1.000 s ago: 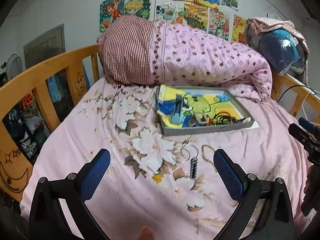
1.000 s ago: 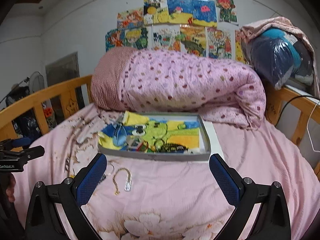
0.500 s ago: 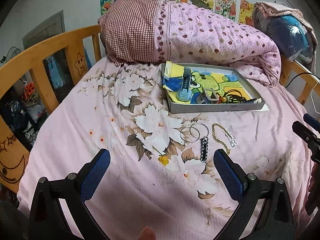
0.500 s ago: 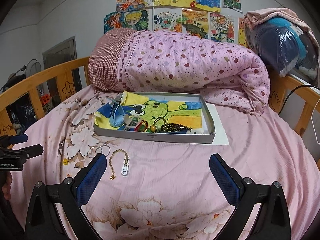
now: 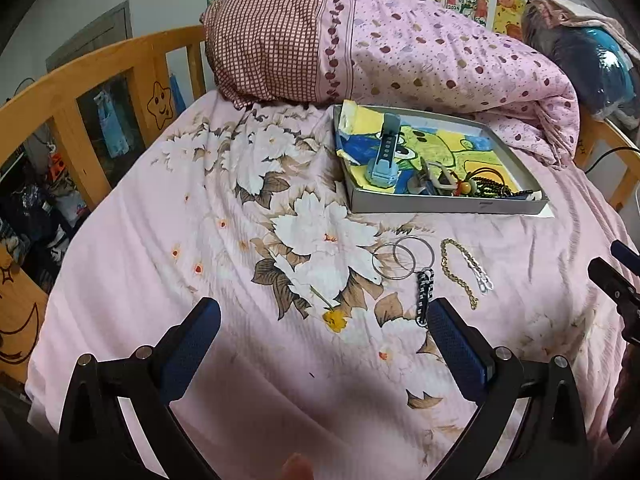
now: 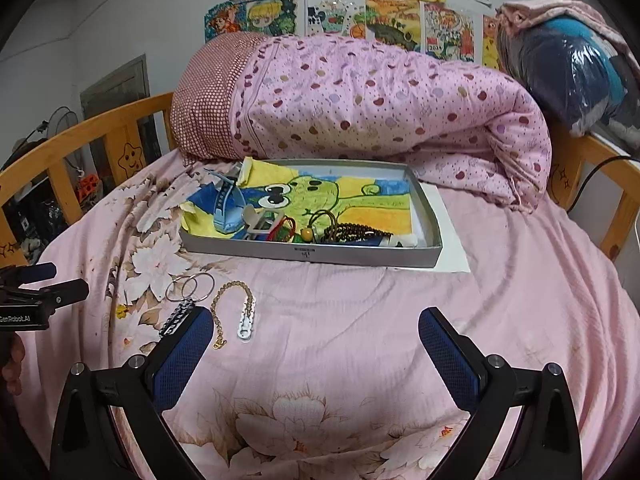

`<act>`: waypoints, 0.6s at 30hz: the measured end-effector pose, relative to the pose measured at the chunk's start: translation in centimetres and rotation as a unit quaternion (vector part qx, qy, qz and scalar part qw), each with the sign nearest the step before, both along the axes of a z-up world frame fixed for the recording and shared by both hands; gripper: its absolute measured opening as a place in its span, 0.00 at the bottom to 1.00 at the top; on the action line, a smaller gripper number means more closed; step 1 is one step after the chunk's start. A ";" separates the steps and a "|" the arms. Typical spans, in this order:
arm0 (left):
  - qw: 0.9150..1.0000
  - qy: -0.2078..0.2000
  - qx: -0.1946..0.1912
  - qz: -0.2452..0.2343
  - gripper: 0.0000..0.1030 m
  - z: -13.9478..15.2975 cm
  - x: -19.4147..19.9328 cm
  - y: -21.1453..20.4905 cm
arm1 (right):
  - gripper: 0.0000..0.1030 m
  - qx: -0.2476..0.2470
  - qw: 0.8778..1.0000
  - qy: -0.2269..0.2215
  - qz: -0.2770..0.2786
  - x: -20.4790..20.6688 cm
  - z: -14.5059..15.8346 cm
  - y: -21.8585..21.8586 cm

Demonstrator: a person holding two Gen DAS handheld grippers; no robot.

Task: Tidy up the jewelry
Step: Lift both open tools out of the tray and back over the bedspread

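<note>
Left wrist view: my left hand-held gripper [image 5: 324, 322] hangs low over the bed [image 5: 168, 216] with its blue-padded fingers [image 5: 456, 342] spread wide and nothing between them. Just past the tip of the right-side finger lies the dark braided strap [image 5: 425, 295], its near end almost touching that pad. The strap is hooked to the pair of silver rings [image 5: 403, 261] a little farther out, which overlap each other flat on the flowered sheet. Beside them, toward my right, the gold chain [image 5: 456, 270] curves in an arch with a silver clasp chain [image 5: 477, 270] lying along its outer side. All of these sit ahead and right of the gap between the fingers, not inside it.

In the right wrist view, my right hand-held gripper [image 6: 316, 332] is equally wide apart and holds nothing. Here the same loose pieces lie to the left of it: the strap runs up to the tip of the left finger [image 6: 182, 354], and the gold chain sits just beyond that tip.

Farther back the grey tray [image 6: 312, 254] rests on the bed, lined with a cartoon drawing. It holds a blue watch [image 5: 385, 158], a dark bead string [image 6: 356, 234] and other small pieces crowded along its near wall. Behind the tray lies the rolled pink quilt [image 6: 380, 100].
</note>
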State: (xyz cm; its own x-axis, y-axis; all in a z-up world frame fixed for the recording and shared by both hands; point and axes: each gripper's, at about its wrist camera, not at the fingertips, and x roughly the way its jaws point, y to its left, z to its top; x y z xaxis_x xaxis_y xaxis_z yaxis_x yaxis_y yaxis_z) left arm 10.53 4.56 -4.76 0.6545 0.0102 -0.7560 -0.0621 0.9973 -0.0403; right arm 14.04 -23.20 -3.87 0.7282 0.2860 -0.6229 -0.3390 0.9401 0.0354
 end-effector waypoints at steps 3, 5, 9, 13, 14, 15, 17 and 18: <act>1.000 0.007 -0.005 0.003 0.98 -0.4 0.4 0.2 | 1.00 0.002 1.000 0.007 0.002 0.5 -0.3 0.0; 1.000 0.013 -0.006 0.005 0.98 -0.7 0.8 0.4 | 1.00 -0.001 1.000 0.011 0.003 0.8 -0.5 0.1; 1.000 0.020 -0.002 0.012 0.98 -1.3 1.4 0.8 | 1.00 -0.004 1.000 0.020 0.005 1.7 -1.1 0.4; 1.000 0.022 -0.003 0.019 0.98 -1.7 1.9 1.2 | 1.00 0.001 0.999 0.035 0.006 2.7 -1.9 0.7; 1.000 0.023 -0.004 0.020 0.98 -1.8 2.0 1.4 | 1.00 0.003 0.999 0.040 0.006 2.9 -2.1 0.8; 1.000 0.023 -0.004 0.020 0.98 -1.9 2.1 1.6 | 1.00 0.005 0.999 0.045 0.007 3.2 -2.4 0.8; 0.999 0.025 -0.006 0.021 0.98 -2.2 2.3 1.8 | 1.00 0.007 0.999 0.053 0.009 3.5 -2.8 1.0; 0.999 0.026 -0.008 0.020 0.98 -2.3 2.4 1.9 | 1.00 0.006 0.998 0.057 0.010 3.7 -3.1 1.1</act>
